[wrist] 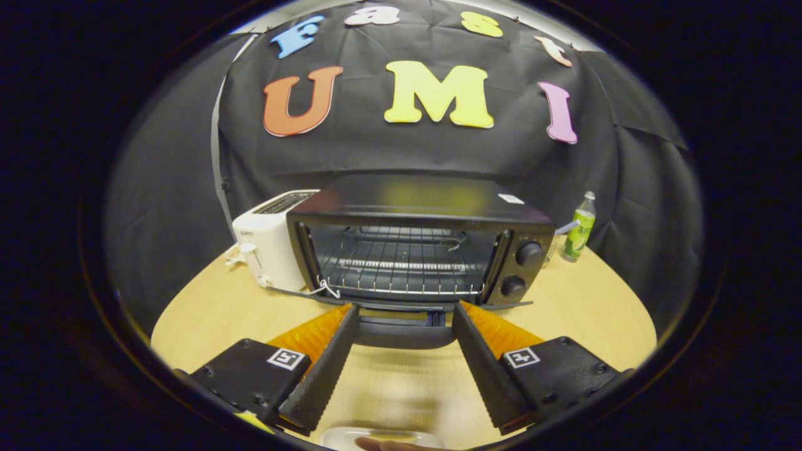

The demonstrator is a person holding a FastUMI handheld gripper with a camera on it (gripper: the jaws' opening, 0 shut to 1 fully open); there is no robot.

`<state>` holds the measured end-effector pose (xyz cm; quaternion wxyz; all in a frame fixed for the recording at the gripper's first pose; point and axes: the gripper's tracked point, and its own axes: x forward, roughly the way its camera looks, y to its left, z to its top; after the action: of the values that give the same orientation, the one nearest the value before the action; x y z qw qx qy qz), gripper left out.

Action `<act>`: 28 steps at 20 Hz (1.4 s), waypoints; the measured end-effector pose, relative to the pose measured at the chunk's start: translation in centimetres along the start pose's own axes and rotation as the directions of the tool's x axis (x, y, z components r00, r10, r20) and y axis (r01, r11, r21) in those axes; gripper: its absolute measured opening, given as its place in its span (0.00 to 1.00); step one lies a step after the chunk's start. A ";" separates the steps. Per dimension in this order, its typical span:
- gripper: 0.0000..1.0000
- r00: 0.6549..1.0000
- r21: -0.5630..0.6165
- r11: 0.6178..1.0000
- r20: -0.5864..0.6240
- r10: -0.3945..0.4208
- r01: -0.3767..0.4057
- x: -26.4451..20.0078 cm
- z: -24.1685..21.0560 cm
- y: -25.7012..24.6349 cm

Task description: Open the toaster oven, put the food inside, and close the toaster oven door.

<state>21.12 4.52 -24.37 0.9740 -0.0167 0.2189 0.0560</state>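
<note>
the toaster oven (416,241) stands at the far edge of the table (576,307), its door (404,329) already dropped flat toward the near side, so the opening step looks done. the gripper (405,313) is released: its fingers are spread wide, one on each side of the door's handle, and neither presses on anything. nothing is held between them.

the step in hand seems to be fetching the food. at the near edge of the table, under and behind the fingers, the rim of a pale dish (376,437) shows with something lying in it, but it is too blurred and cut off to say what. if that is the food, the next move calls for drawing back from the door, coming down over the dish and closing on the piece before carrying it in.

inside the oven the wire rack (401,263) is bare. a white toaster (269,247) stands touching the oven's left side, its slots showing nothing. a green bottle (579,228) stands upright near the far right edge, well apart from the fingers.
</note>
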 end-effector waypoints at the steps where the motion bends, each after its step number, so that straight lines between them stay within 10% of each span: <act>1: 1.00 1.000 -0.001 1.000 -0.030 -0.001 0.001 -0.3 -1.2 0.0; 16: 0.97 0.991 0.028 0.999 -0.133 -0.033 0.037 1.4 -9.1 0.0; 23: 0.96 0.986 0.111 0.991 -0.142 0.088 -0.072 -4.0 -10.0 0.2; 28: 0.94 0.998 0.079 0.997 -0.062 0.017 -0.012 -10.2 -12.6 -1.2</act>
<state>6.77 1.61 -31.40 0.9662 0.0213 0.2514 0.0540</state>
